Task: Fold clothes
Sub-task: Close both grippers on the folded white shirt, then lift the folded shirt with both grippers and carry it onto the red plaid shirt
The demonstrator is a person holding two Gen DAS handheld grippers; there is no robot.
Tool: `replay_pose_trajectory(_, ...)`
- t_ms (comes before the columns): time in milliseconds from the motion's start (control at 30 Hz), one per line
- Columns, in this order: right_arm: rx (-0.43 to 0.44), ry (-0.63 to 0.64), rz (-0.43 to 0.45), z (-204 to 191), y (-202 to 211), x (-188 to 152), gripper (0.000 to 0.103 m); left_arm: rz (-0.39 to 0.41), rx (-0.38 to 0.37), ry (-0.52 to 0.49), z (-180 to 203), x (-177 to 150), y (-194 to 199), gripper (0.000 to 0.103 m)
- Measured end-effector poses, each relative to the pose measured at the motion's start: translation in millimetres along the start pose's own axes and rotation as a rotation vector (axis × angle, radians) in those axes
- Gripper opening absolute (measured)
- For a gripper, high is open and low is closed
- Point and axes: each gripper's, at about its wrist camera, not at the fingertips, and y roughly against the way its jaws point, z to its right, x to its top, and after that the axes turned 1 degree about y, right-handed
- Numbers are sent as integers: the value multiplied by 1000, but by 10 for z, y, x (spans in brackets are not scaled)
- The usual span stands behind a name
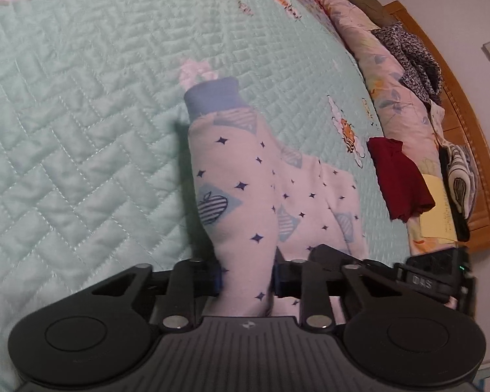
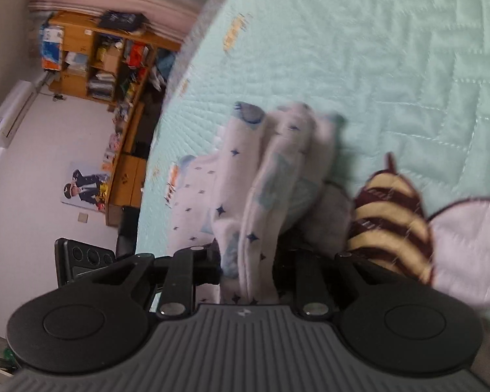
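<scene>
Both clamped on star-print pants [image 1: 245,176]: left gripper [image 1: 246,282], right gripper [image 2: 246,276], lifting them off bed [image 1: 81,98] for folding.

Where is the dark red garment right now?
In the left wrist view, the dark red garment lies at the right, on the far edge of the mint quilt, against the pink floral bedding, beyond the star-print pants.

Mint quilted bed [image 1: 81,98], wooden headboard [image 1: 467,150], cluttered shelves [image 2: 98,62], pale wall [image 2: 32,176]
</scene>
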Motion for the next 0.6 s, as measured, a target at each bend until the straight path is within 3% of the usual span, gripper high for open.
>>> replay_pose_trajectory(133,52,37,92,-206,347,-204,24,23,-45,-104,441,-134,330,23)
replay_pose_trajectory(233,21,77,170,-326,778,-380,24,-15,-80,-180,811,-272,449,23)
replay_pose_trajectory(400,-71,74,305,-308,1732,-885,24,-167,-132,-296,1551,-667,157,23)
replay_pose_trajectory(600,-183,-17,527,-99,3017,-1623,24,-392,-252,-463,2712,-1415,-514,23)
